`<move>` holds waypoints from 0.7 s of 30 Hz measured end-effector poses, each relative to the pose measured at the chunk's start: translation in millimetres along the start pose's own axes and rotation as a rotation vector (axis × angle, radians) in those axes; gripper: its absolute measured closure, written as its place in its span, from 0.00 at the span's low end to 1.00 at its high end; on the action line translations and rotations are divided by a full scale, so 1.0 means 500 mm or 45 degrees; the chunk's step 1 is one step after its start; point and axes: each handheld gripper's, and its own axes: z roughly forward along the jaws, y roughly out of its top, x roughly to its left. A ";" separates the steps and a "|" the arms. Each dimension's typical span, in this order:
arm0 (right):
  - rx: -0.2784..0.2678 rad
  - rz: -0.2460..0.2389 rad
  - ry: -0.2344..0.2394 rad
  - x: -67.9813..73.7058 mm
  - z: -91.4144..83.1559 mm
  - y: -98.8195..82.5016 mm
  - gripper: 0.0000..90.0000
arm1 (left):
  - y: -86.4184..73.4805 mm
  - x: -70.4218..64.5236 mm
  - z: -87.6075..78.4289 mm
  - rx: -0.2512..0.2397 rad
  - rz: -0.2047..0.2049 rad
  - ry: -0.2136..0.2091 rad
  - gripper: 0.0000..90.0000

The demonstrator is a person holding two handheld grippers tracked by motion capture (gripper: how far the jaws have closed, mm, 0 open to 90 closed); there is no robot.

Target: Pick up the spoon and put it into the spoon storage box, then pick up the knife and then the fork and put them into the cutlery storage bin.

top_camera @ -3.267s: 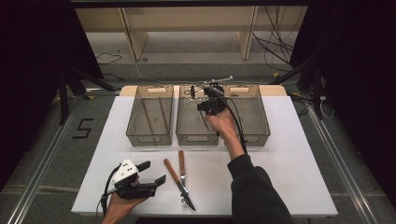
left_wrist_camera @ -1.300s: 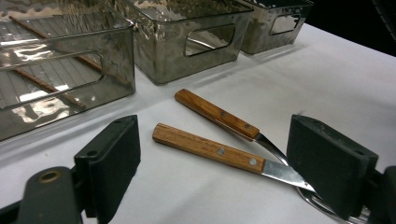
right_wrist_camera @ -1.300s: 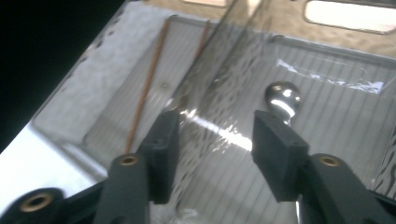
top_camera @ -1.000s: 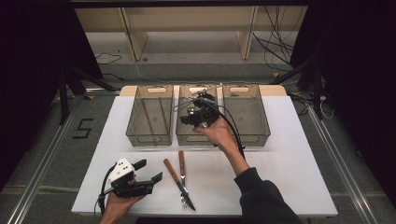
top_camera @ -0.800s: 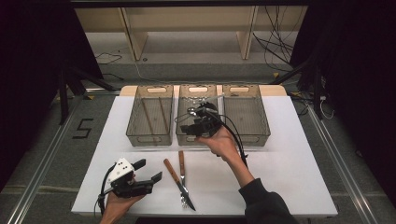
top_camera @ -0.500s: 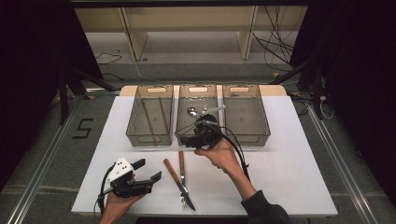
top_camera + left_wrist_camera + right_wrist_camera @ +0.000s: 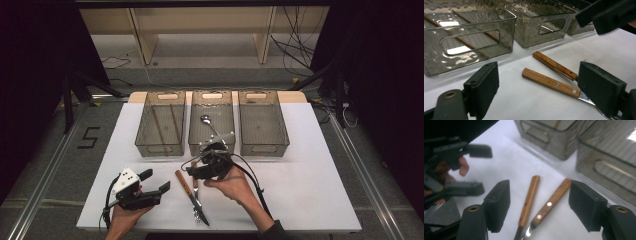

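Wood-handled knife and fork are lying just before the middle bin; right gripper is hovering over them. Its jaws have just been opening, now wide and empty, straddling both handles: stiff, light, grippy; blades slippery. Left gripper is gaping empty.

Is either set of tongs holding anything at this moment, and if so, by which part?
Nothing is held. The right tongs are open above the two wooden-handled utensils, not touching them; the left tongs are open and empty too.

Black hand-held gripper, white top, black cable.
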 end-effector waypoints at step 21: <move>0.106 -0.125 0.072 0.055 0.060 -0.019 0.36 | 0.001 0.007 -0.007 -0.025 -0.020 0.028 0.19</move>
